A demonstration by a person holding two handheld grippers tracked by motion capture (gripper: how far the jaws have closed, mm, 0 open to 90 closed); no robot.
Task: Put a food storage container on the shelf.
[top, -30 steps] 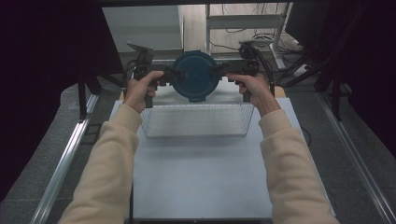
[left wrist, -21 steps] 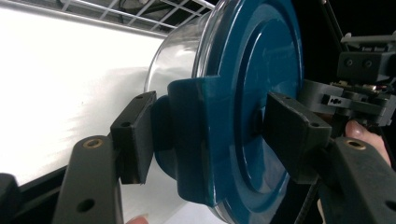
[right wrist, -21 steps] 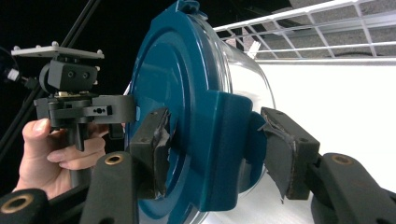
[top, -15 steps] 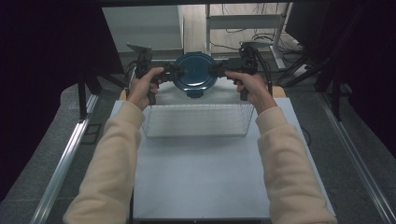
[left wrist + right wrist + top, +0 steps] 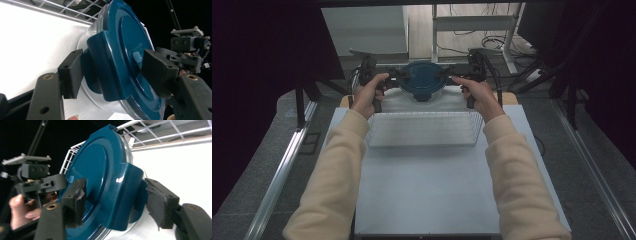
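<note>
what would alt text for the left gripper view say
The left tool straddles a latch flap of a teal lid on a clear round container, one pad on each side. A white tabletop lies behind, and the other tool sits across the lid.

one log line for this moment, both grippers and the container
left gripper: jaws pressed on lid clip | right gripper: jaws just opening, straddling opposite clip | container: past wire basket, on table
</note>
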